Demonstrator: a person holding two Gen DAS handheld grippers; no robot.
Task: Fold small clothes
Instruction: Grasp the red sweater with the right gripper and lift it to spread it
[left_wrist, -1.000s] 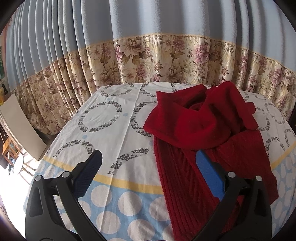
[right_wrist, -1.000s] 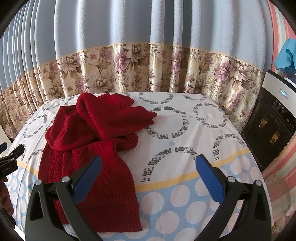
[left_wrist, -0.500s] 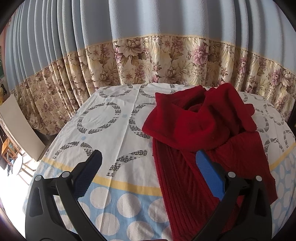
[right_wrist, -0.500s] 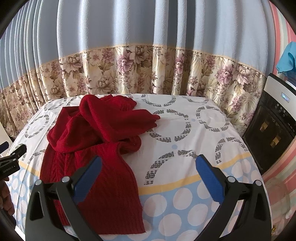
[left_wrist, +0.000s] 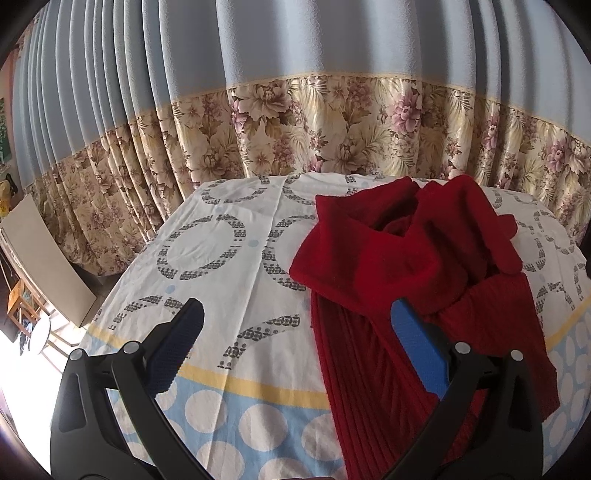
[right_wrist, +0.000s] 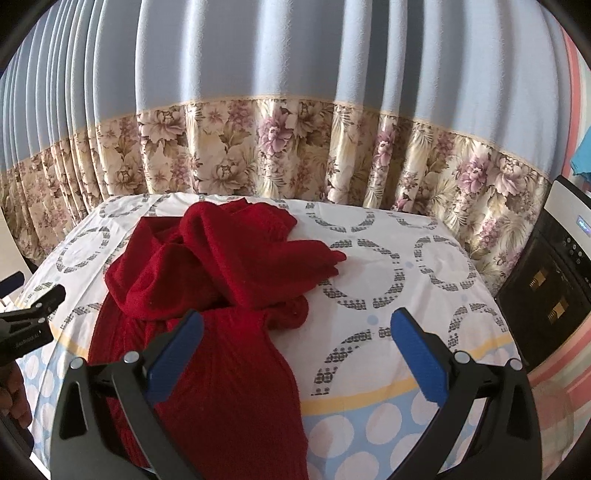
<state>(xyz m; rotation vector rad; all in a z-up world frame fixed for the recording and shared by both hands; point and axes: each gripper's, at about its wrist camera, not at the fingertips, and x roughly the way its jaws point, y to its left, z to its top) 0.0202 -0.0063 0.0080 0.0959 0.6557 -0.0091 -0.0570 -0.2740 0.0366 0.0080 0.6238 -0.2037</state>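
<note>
A red knitted garment (left_wrist: 406, 266) lies crumpled on a table covered by a patterned cloth (left_wrist: 221, 258); its ribbed body hangs toward the near edge and its sleeves are bunched on top. My left gripper (left_wrist: 295, 350) hovers above the near edge, open and empty, its right finger over the ribbed part. In the right wrist view the same garment (right_wrist: 229, 280) lies left of centre. My right gripper (right_wrist: 295, 350) is open and empty, its left finger over the ribbed body. The left gripper (right_wrist: 22, 325) shows at the far left there.
A blue and floral curtain (left_wrist: 332, 129) hangs close behind the table. A black and white appliance (right_wrist: 550, 288) stands at the table's right. A pale board (left_wrist: 44, 262) leans at the left. Bare cloth (right_wrist: 399, 273) lies right of the garment.
Both grippers have drifted slightly, so the garment sits a little higher and nearer the centre in each view. Both stay open. The garment has not moved.
</note>
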